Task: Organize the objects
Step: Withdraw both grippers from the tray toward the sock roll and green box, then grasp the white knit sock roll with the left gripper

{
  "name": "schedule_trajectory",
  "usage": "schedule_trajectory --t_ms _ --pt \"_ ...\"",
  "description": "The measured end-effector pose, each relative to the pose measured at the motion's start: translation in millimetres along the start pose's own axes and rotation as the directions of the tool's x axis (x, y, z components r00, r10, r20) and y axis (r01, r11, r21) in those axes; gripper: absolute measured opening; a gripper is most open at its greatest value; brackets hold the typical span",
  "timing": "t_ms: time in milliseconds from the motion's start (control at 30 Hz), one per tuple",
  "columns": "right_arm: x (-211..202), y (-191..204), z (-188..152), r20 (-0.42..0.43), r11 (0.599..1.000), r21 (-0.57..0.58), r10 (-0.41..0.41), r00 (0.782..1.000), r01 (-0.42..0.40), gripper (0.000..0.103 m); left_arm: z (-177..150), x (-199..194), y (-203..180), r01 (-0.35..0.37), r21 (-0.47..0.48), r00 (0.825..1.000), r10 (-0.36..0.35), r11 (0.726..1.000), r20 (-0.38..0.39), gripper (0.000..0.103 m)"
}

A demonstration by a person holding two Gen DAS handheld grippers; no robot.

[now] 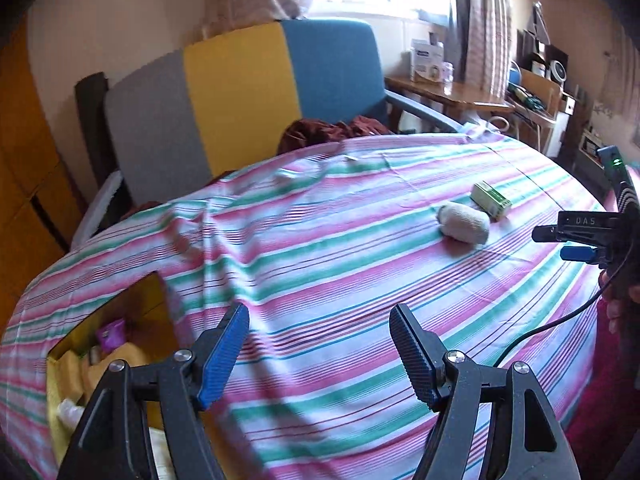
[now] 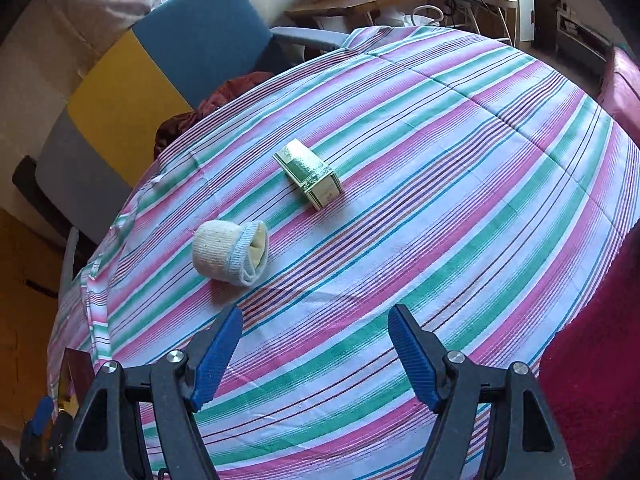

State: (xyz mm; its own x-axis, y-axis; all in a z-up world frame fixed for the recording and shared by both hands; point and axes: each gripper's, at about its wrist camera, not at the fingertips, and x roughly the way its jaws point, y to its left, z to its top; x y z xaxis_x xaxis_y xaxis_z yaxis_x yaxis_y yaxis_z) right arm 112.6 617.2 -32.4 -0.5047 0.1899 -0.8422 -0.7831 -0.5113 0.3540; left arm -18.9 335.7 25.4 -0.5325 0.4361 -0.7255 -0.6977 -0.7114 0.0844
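A rolled white sock (image 2: 230,253) (image 1: 464,225) lies on the striped sheet (image 2: 420,184), and a small green carton (image 2: 310,177) (image 1: 491,199) lies just beyond it. My right gripper (image 2: 315,322) hovers open over the sheet, near side of the sock, nothing between its blue pads. My left gripper (image 1: 319,322) is open too, empty, above the sheet's left part beside a yellow box (image 1: 104,344) that holds a purple packet and other items. In the left wrist view the right gripper (image 1: 560,244) shows at the right edge, held by a hand.
A grey, yellow and blue chair (image 1: 240,92) with dark red cloth (image 1: 332,130) stands behind the bed. A wooden desk (image 1: 448,94) with boxes and cluttered shelves is at the back right. A red blanket (image 2: 592,360) borders the sheet's right side.
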Motion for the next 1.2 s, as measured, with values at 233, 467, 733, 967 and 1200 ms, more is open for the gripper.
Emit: schedule_trajectory --t_ms 233,467,733,967,1200 --pt "0.7 -1.1 -0.6 -0.005 0.999 0.009 0.035 0.999 -0.035 0.077 16.2 40.6 -34.1 0.061 0.011 0.995 -0.06 0.998 -0.075 0.073" --pt "-2.5 -17.5 4.9 0.023 0.992 0.106 0.06 0.998 -0.063 0.077 38.7 77.1 -76.7 0.164 -0.003 0.978 -0.163 0.986 -0.127 0.073" --pt "-0.8 -25.6 7.8 0.031 0.982 0.165 0.092 0.995 -0.096 0.077 65.1 121.7 -124.0 0.294 -0.098 0.929 -0.309 0.951 -0.203 0.077" --pt "-0.3 -28.4 7.8 0.029 0.978 0.18 0.104 0.994 -0.107 0.077 86.5 171.3 -133.5 0.283 -0.315 0.892 -0.37 0.906 -0.262 0.085" --pt "0.1 -27.5 7.3 0.026 0.978 0.18 0.099 0.995 -0.102 0.077 95.6 212.9 -139.2 0.26 -0.375 0.886 -0.375 0.89 -0.274 0.064"
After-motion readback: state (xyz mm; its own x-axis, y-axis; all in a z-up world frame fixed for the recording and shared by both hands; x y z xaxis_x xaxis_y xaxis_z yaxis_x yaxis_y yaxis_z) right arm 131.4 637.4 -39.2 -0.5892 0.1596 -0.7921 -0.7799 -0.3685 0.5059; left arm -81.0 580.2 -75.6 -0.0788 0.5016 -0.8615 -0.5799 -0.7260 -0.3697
